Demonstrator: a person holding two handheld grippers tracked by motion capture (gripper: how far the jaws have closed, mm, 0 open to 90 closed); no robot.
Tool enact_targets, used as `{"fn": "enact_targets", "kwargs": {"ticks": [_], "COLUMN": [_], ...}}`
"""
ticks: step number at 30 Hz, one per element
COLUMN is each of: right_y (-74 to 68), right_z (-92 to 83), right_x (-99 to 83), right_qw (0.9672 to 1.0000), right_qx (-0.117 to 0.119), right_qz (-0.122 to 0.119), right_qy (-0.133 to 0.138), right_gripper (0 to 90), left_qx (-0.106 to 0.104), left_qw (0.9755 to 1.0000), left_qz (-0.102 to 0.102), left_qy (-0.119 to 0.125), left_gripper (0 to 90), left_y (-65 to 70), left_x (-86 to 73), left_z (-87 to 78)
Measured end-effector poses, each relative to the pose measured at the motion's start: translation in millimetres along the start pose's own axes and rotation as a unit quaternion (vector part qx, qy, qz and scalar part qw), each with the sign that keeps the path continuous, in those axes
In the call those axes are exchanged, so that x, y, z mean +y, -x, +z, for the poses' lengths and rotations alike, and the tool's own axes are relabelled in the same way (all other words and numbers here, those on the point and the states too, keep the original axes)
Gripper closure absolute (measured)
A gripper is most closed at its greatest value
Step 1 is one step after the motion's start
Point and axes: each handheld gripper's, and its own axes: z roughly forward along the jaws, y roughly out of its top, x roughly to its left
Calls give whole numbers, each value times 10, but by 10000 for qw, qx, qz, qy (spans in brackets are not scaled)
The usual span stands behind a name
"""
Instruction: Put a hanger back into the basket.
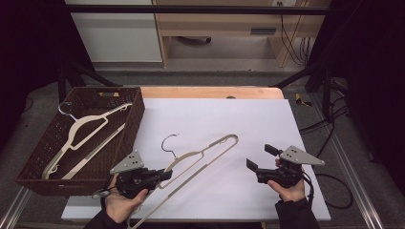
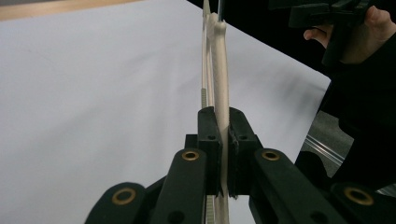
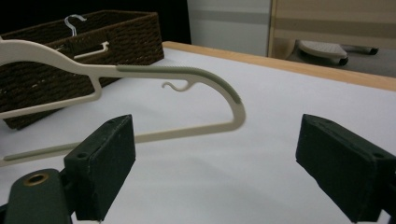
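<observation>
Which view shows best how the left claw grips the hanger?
The left gripper view: the left claw has its jaws shut on the cream hanger, seen edge-on between the pads. The high view shows the whole hanger but hides the contact; the right gripper view shows its far end.

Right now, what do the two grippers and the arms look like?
Both the left gripper and the right gripper are black, with blocky flat pads, brass-coloured pivot pins on the links and a grey three-cornered plate with small holes on top. A black cable trails from the right one. Sleeves are black.
</observation>
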Motion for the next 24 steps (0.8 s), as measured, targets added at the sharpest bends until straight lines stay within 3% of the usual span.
{"fn": "enact_targets", "kwargs": {"ticks": [5,13,16,24], "right_y": [87,156,162,172], "right_z": [-108,-157,-158,-164], "right_x": [4,1,-5,-4], "right_qw": [9997,9993,9994,9992], "right_qx": [-211,-318,-309,-349], "right_qz": [84,150,156,159], "right_qy": [89,106,85,76], "right_gripper": [100,87,87,79], "left_qx": [41,233,324,484], "left_qw": [9998,9984,9971,9952], "left_qz": [148,400,540,686], "left_qy": [107,330,425,494], "left_gripper": [860,860,860,861], "left_y": [2,-32,-89,-238], "left_x": [105,388,541,730], "left_z": [-151,-476,-626,-852]}}
